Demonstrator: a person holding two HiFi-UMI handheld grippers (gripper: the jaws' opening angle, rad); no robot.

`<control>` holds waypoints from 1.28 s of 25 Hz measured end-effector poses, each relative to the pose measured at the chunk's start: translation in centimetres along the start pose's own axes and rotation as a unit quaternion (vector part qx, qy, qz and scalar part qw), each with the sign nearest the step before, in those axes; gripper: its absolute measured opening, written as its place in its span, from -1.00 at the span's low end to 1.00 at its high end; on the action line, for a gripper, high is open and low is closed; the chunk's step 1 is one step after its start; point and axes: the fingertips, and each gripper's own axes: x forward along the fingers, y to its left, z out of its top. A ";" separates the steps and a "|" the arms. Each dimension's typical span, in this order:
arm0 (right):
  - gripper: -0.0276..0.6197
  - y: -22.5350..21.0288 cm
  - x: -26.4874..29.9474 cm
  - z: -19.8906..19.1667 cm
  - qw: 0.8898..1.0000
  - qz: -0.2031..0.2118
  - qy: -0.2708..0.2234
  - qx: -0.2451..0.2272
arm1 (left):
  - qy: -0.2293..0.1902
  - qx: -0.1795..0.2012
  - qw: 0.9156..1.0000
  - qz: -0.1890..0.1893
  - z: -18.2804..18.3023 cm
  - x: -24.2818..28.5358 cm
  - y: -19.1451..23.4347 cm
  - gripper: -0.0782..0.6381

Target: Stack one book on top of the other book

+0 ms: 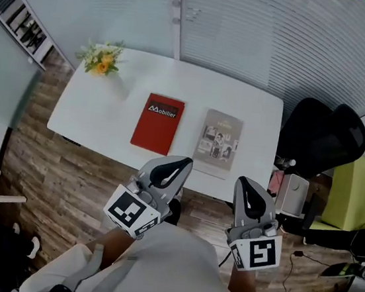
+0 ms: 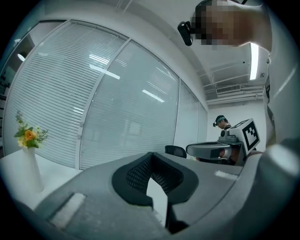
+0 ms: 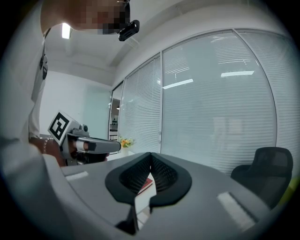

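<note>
Judged still at the approach, the left gripper and right gripper, jaws together and empty, hang before the table, where the red book lies left of the grey book, unstacked, so next the jaws must open.

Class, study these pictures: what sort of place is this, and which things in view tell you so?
Most likely an office or meeting room: a white rectangular table, a wall of glass panels with white horizontal blinds, and a black office chair beside the table.
</note>
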 end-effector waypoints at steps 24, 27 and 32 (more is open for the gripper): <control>-0.90 -5.0 11.7 0.3 1.000 -0.020 0.011 -0.018 | 0.008 -0.012 1.000 -0.022 0.4 8.1 10.0 -0.78; -0.90 -5.8 11.4 0.1 1.000 -0.023 0.009 -0.019 | 0.007 -0.008 1.000 -0.022 0.4 8.9 9.6 -0.78; -0.90 -7.1 10.9 -0.3 0.999 -0.025 0.010 -0.018 | 0.007 -0.007 1.000 -0.021 0.2 10.1 8.7 -0.78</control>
